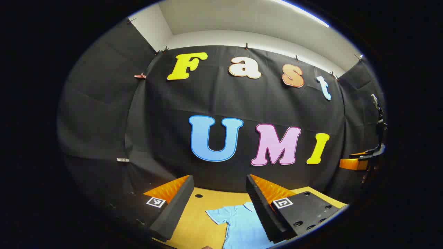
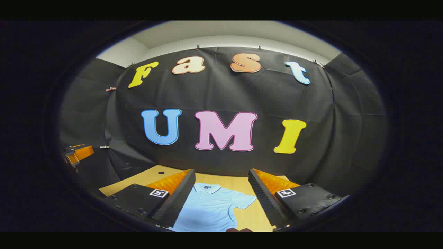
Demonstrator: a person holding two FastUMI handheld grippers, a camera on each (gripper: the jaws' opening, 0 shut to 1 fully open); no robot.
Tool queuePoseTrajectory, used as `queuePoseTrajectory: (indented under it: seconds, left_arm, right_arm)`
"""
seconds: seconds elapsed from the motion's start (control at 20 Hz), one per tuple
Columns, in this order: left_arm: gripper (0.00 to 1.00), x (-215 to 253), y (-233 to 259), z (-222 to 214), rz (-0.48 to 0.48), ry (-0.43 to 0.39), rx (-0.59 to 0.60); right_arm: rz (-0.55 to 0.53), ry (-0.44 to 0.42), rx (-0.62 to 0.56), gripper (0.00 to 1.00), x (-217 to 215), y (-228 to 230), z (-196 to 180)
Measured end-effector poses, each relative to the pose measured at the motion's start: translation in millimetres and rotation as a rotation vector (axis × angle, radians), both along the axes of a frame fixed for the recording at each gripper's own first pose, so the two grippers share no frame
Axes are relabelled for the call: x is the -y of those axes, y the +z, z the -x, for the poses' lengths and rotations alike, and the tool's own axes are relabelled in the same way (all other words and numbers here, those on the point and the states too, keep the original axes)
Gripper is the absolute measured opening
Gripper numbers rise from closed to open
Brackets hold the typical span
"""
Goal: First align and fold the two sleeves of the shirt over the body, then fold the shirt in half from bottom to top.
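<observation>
Shirt: a light blue short-sleeved shirt (image 2: 211,211) lies flat on the tabletop (image 2: 145,178), collar toward the booth wall, both sleeves spread out to the sides and not folded over the body.
Shirt edges: in the left gripper view one sleeve of the shirt (image 1: 238,221) ends in a hem lying on bare wood; in the right gripper view the other sleeve (image 2: 246,200) does the same. The bottom hem is cut off by the lower edge of both views.
Left hand-held gripper: the left hand-held gripper (image 1: 221,204) hangs above the tabletop (image 1: 197,221) with its fingers spread wide and nothing between them, released, clear of the cloth.
Right hand-held gripper: the right hand-held gripper (image 2: 221,202) also hangs above, fingers spread wide and holding nothing, with the collar and chest showing between them.
Other gripper: at the right rim of the left gripper view the right tool shows farther off, well apart from the left one; at the left rim of the right gripper view the left tool shows likewise.
Open room: bare wood lies on both sides of the shirt and between the collar and the tabletop's far edge, which meets the black wall cloth. A small dark hole (image 1: 198,195) sits in the wood near that far edge, apart from the shirt.
</observation>
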State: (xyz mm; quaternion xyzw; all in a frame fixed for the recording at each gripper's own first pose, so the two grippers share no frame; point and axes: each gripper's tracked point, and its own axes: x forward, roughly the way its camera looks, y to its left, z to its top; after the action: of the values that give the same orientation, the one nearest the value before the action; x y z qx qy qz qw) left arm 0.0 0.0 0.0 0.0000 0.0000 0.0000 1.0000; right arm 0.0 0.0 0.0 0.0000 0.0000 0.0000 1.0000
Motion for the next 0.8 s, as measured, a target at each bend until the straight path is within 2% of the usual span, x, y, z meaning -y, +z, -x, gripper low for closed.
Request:
queuePoseTrajectory:
  seconds: [0.4, 0.8]
  left_arm:
    - [0.96, 7, 2, -13, -0.015, -0.043, 0.001]
    - [0.96, 0, 5, -9, -0.03, -0.047, -0.005]
  right_arm:
    - [0.008, -0.034, -0.015, 0.97, 8, -7, 5]
    - [0.005, -0.043, -0.01, 0.97, 9, -7, 4]
